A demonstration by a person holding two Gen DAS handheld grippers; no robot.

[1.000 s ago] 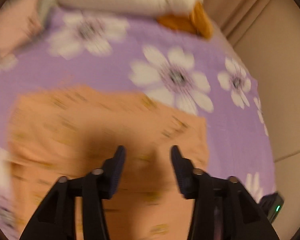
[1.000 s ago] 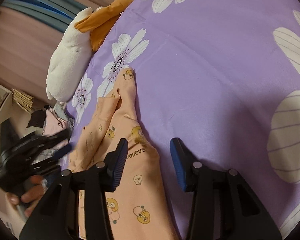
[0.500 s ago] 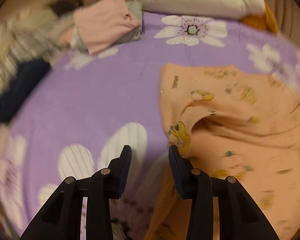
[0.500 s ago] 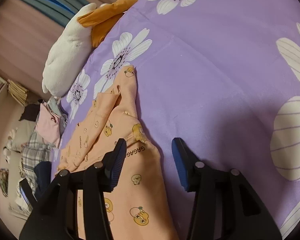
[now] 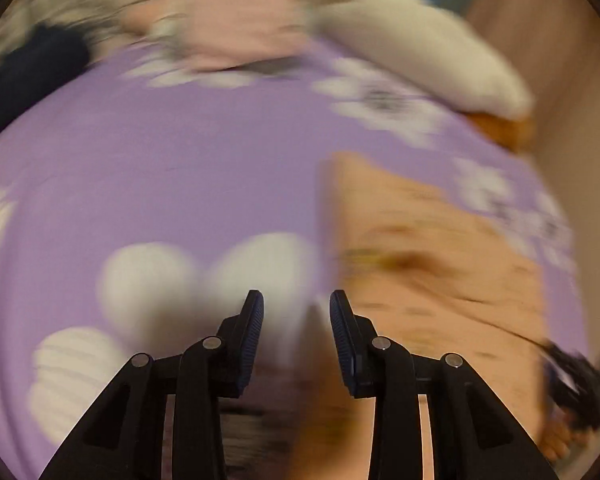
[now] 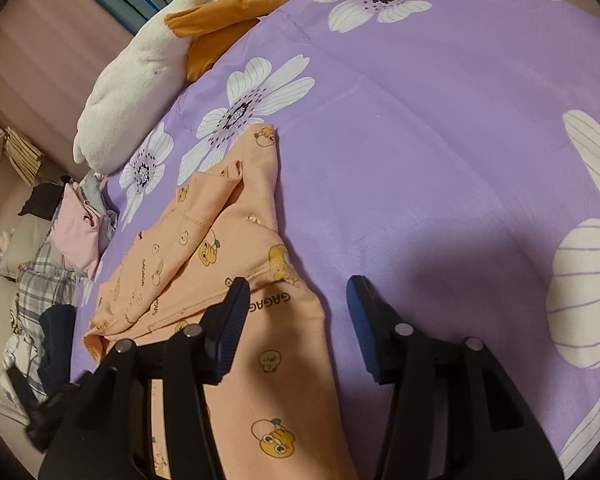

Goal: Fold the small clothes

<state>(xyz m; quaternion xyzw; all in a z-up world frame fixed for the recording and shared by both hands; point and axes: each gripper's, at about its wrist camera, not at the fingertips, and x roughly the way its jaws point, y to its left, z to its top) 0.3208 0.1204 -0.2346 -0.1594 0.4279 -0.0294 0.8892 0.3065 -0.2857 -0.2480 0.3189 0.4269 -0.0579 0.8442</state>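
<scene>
Peach-orange cotton printed with small cartoon figures: the small garment (image 6: pixel 204 252) lies on the purple flowered bed sheet (image 6: pixel 440 128), partly doubled over itself, with one layer turned across another and its edges uneven. The fold appears begun but unfinished; flattening and at least one further fold seem to remain. The right hand-held gripper (image 6: pixel 296 312) hangs just above the garment's near end, jaws spread wide and holding nothing. The left hand-held gripper (image 5: pixel 296 332), seen in a motion-blurred view, is likewise parted and empty, over the sheet at the garment's edge. A heap of other clothes (image 6: pixel 76 232) sits at the bed's far side beside a white plush toy (image 6: pixel 140 68); whether those are folded cannot be told.
</scene>
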